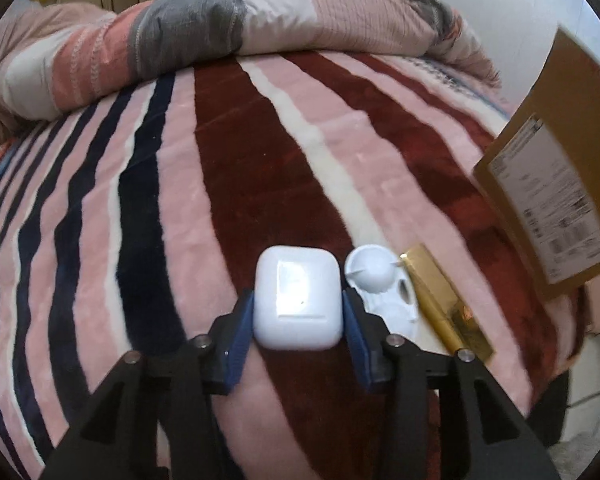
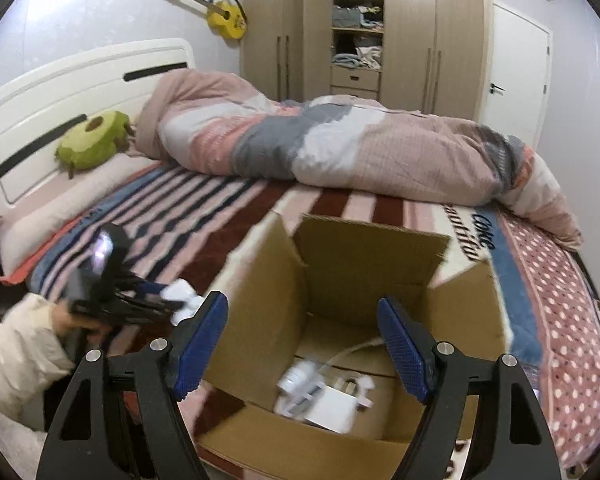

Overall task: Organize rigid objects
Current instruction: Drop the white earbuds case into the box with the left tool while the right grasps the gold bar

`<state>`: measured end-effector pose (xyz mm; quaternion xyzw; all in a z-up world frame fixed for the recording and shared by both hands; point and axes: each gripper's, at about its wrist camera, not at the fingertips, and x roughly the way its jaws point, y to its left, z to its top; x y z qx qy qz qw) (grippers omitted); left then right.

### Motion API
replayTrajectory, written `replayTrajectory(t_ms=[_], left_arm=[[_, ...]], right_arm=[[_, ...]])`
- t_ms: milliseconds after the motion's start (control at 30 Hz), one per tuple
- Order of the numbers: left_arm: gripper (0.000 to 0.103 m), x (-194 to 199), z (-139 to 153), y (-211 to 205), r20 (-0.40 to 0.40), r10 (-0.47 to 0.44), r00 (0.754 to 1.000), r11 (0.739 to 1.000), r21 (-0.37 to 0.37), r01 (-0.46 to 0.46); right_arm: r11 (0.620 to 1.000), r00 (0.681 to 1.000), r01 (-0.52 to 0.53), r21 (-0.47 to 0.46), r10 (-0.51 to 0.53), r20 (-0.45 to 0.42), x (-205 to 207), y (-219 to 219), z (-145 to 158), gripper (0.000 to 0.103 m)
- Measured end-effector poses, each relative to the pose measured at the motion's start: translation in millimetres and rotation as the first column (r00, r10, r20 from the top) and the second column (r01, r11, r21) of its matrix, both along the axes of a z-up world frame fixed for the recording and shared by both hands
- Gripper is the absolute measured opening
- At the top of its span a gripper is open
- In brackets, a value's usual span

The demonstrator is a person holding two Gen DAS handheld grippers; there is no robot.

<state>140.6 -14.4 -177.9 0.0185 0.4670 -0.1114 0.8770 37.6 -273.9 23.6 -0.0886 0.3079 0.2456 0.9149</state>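
White plastic fills the left gripper (image 1: 298, 320): a rounded earbud case (image 1: 297, 298) sits squarely between the blue pads (image 1: 240, 336), both of which press against its sides, so the jaws stand closed on it about as wide as the case itself. Whether the case is already lifted off the striped blanket (image 1: 228, 168) cannot be told from this view. Just to its right lies a white plastic piece (image 1: 380, 284) with rounded hollows, and beside that a gold bar-shaped object (image 1: 444, 300), both resting on the blanket. Further right, the cardboard box (image 1: 560, 184) stands at the edge of the bed, its labelled side facing the left camera.

From the right wrist view, the right gripper (image 2: 302, 344) hovers over the box's opening with its jaws spread wide and nothing between them. Inside the box lie a white charger block (image 2: 334, 408) and other white items with a cable.

The step in hand looks like picking up the earbud case for packing. The next move likely calls for lifting it clear, carrying it rightward over the box wall, and releasing it inside without snagging the raised flap (image 2: 370, 256).
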Motion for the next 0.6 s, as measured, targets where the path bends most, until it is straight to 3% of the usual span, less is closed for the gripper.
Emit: replayTrajectory(t_ms=[67,300,467,600], left_arm=[[0.041,0.3,0.7,-3.0,0.024,0.007,1.000,1.000,0.022,-0.008],[0.040,-8.3,10.7,10.0,0.046,0.011,0.999,1.000,-0.003,-0.011],[0.040,-29.6,49.4,34.0,0.108,0.014,0.994,1.000,0.009,-0.015],[0.040,-49.6,95.8,43.0,0.156,-0.023,0.988,0.999,0.033,0.018]], right_arm=[[0.999,0.999,-0.044,0.008,0.044,0.013,-4.2,16.9,2.9,0.075],[0.975,0.975,-0.222,0.014,0.222,0.013,-17.4,90.0,-3.1,0.074],[0.952,0.949,-0.306,0.009,0.306,-0.074,-21.0,132.8,-42.7,0.074],[0.954,0.941,-0.297,0.043,0.300,-0.155,-22.6,141.7,-87.2,0.073]])
